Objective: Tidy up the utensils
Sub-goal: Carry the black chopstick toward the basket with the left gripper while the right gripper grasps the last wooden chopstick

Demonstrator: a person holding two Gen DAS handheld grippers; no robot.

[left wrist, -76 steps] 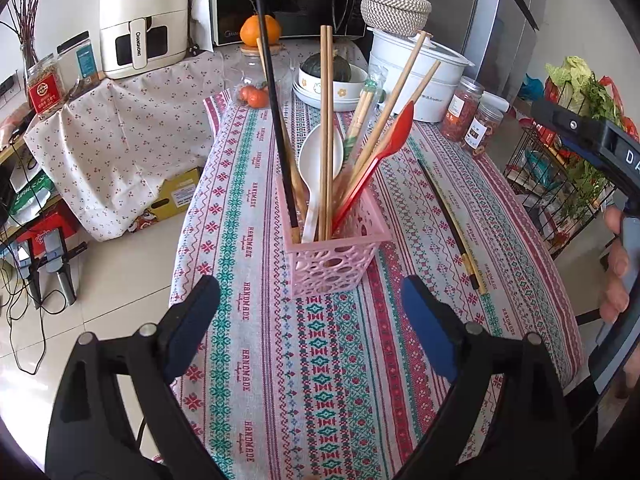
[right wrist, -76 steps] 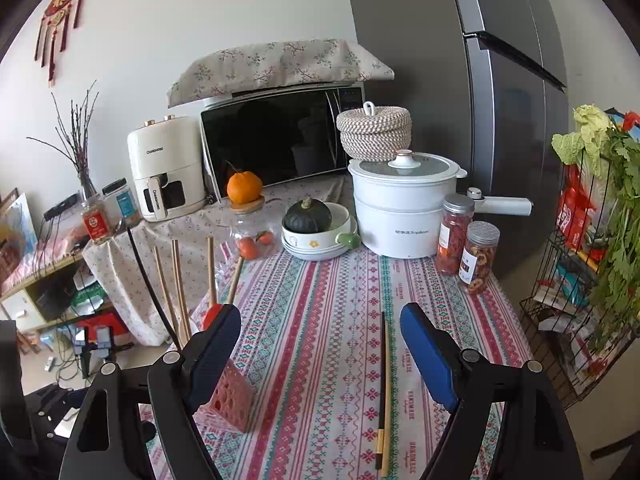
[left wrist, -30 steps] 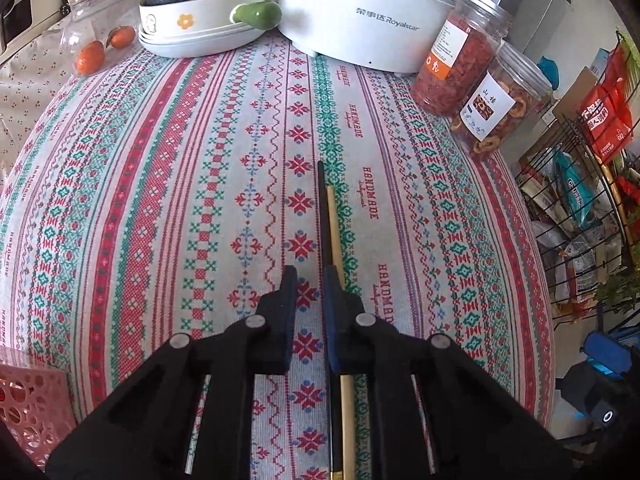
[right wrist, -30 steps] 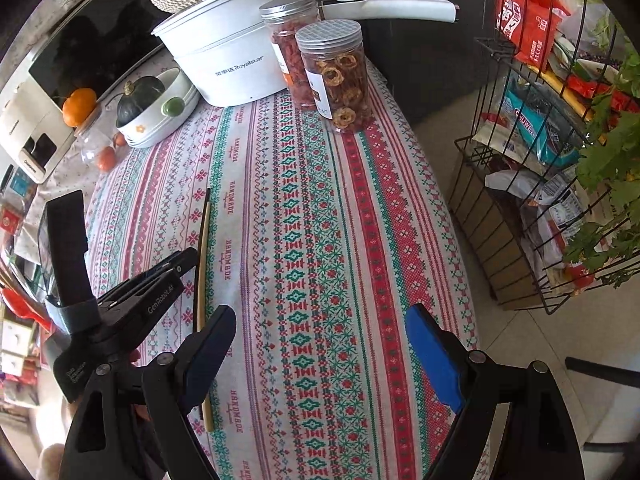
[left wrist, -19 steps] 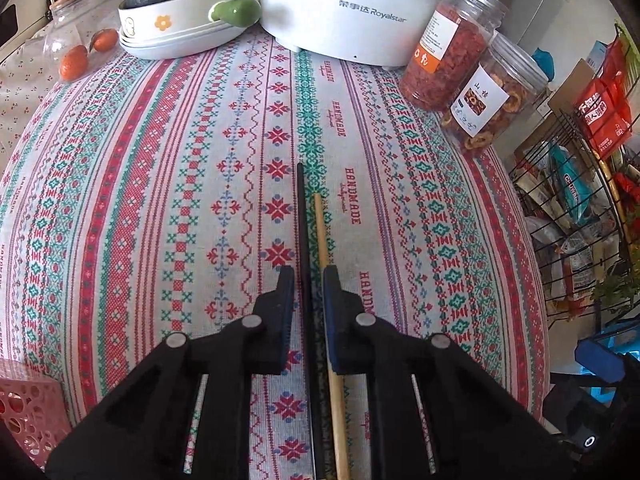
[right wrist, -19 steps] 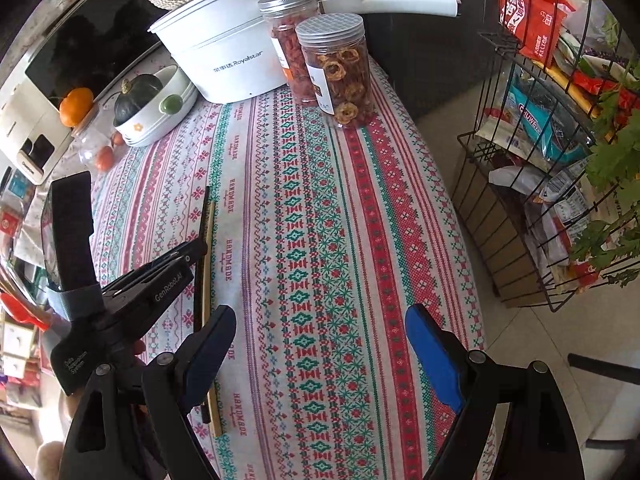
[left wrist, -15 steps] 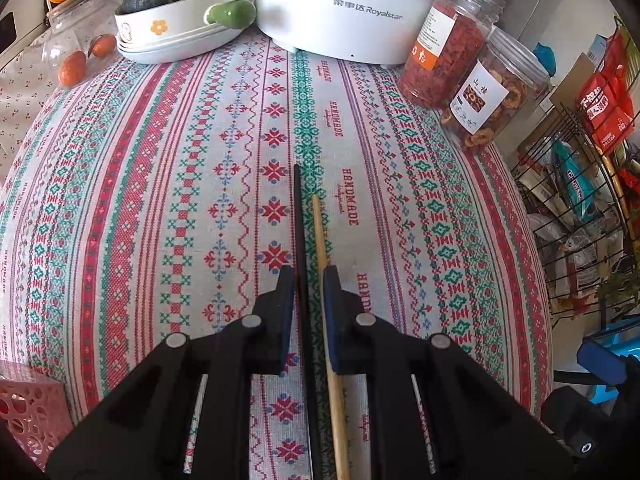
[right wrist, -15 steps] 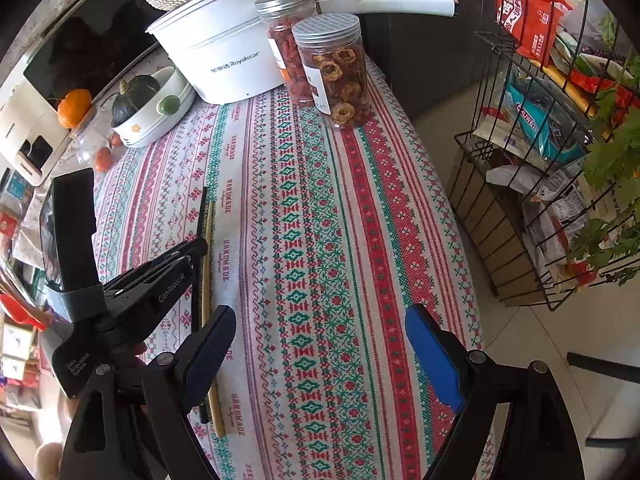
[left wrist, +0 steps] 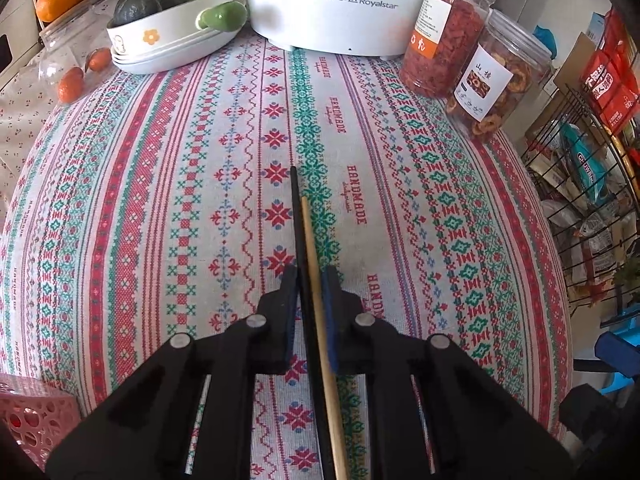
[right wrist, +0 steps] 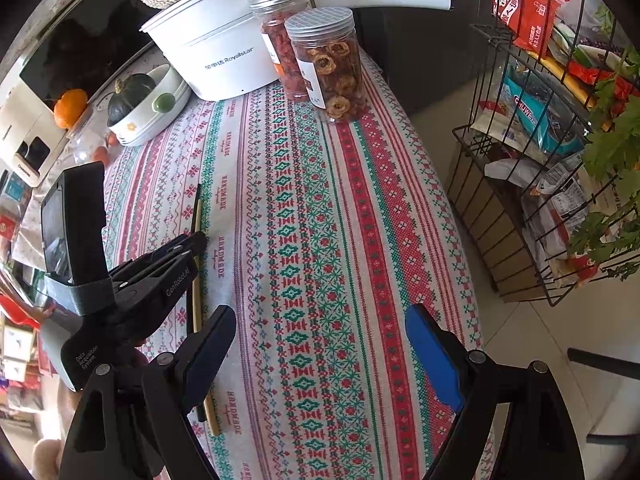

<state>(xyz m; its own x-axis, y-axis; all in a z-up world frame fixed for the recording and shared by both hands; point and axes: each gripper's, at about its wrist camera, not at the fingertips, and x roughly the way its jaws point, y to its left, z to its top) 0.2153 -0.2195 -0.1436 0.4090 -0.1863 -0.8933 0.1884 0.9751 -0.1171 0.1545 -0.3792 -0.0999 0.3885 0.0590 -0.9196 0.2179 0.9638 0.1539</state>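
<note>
In the left wrist view, the left gripper [left wrist: 312, 280] sits at lower centre, its jaws pressed nearly together and pinching two chopsticks side by side: a black chopstick [left wrist: 298, 224] and a wooden chopstick [left wrist: 309, 236]. Their long axes run from the bottom edge up toward frame centre, tips pointing at the white cooker [left wrist: 332, 4]. They lie over the patterned tablecloth [left wrist: 160, 200]. In the right wrist view, the right gripper [right wrist: 316, 344] holds its jaws spread wide, with nothing between them.
</note>
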